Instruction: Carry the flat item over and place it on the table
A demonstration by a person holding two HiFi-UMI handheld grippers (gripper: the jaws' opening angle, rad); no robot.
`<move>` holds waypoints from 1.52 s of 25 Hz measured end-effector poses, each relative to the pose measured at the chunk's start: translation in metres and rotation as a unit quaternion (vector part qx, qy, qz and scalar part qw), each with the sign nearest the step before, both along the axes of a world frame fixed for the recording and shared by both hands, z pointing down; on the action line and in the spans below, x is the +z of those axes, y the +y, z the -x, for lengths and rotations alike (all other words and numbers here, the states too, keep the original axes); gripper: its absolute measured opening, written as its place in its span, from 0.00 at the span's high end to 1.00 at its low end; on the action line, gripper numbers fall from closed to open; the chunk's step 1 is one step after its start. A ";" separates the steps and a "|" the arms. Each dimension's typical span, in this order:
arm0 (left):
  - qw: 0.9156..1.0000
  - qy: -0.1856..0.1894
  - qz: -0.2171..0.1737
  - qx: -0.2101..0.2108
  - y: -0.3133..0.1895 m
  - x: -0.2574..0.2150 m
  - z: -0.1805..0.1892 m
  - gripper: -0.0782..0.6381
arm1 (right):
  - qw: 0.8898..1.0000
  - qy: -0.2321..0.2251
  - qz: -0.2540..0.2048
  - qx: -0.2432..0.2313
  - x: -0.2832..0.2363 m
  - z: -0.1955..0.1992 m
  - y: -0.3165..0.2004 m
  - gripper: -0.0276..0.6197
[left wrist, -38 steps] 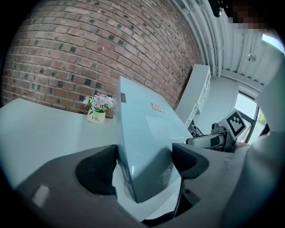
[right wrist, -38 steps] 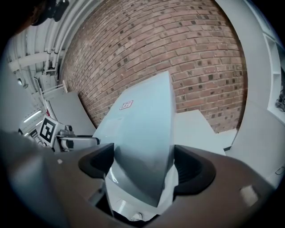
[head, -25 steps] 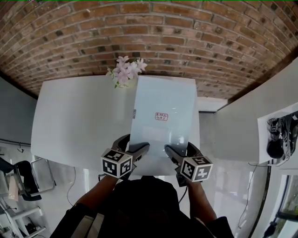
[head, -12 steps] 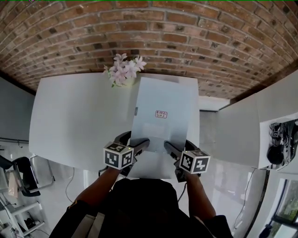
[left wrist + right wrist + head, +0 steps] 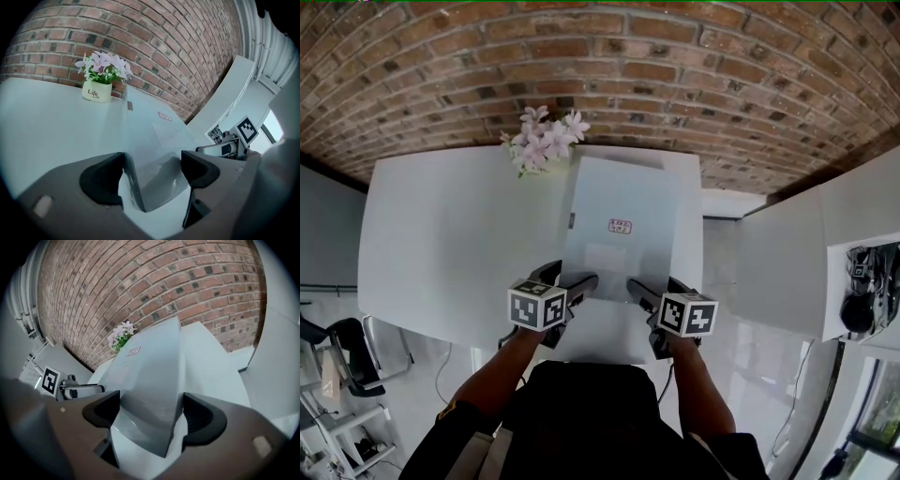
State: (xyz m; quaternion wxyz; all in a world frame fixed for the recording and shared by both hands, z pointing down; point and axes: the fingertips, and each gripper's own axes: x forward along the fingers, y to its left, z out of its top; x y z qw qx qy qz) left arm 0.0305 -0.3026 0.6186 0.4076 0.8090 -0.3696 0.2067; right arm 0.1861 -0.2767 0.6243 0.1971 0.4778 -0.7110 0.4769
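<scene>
The left gripper (image 5: 566, 281) and right gripper (image 5: 654, 289) are each closed on the near edge of the panel (image 5: 621, 211), which is held over the table's (image 5: 441, 234) right part, its far end near the table's flowers (image 5: 546, 139).

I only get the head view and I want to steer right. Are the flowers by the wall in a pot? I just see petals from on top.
Observer: Yes. The left gripper view shows the flowers standing in a small cream pot printed "Life".
Operator: Do both grippers really have the flat thing?
Observer: In its own view the right gripper has the flat panel between its jaws, one jaw pressed to each face.
Operator: And the other one?
Observer: In its own view the left gripper has its jaws closed on the panel's near edge too.
</scene>
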 end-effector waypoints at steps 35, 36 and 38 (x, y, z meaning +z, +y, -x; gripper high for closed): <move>0.998 -0.043 0.018 0.036 -0.017 0.043 0.009 0.33 | 1.000 0.013 0.023 0.013 0.043 0.008 -0.013 0.29; 0.998 -0.049 0.013 0.039 -0.017 0.041 0.010 0.33 | 1.000 0.014 0.022 0.014 0.042 0.009 -0.013 0.29; 0.997 -0.063 0.001 0.046 -0.016 0.038 0.011 0.34 | 0.999 0.023 0.018 0.016 0.040 0.008 -0.013 0.30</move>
